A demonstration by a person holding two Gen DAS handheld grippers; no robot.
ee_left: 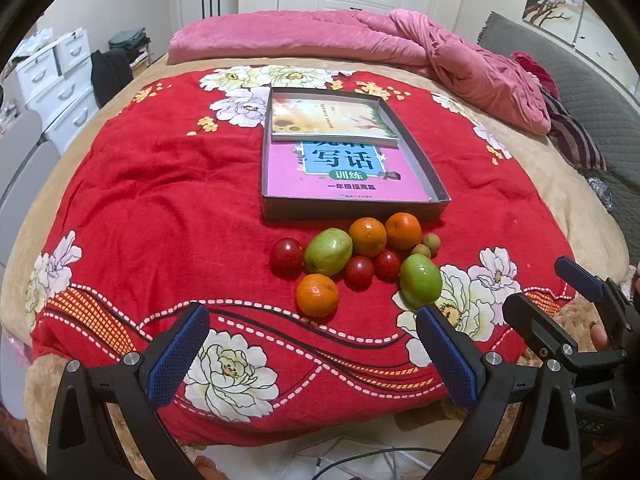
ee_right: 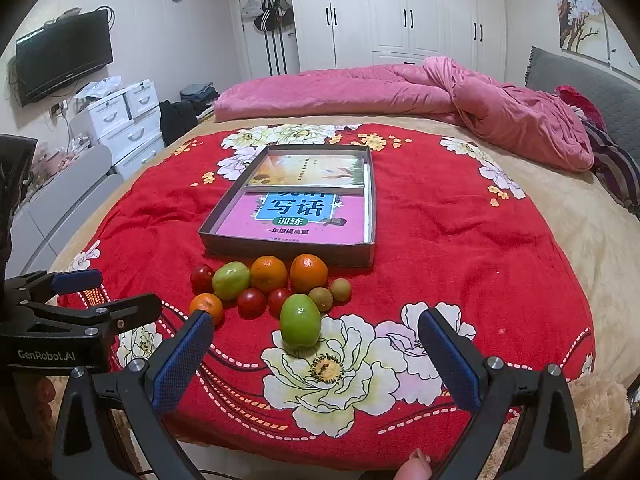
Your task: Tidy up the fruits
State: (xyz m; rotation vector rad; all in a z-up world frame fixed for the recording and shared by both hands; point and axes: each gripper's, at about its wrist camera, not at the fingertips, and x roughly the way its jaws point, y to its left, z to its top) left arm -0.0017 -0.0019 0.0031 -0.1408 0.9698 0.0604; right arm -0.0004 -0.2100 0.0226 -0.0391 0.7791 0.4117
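Red floral bedspread [ee_left: 160,208] under fruit cluster [ee_left: 356,260], white wardrobe [ee_right: 404,12] behind.

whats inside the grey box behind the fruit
Two books lie in the grey box: a pink workbook in front and a yellow-covered book overlapping its far end. Whatever lies beneath them is covered.

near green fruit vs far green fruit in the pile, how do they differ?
The near green fruit stands alone at the pile's front edge, on the white flower print; the far green fruit is wedged between a red fruit and an orange. The near one stands more upright, the far one leans. Both are smooth, oval, green, ungripped.
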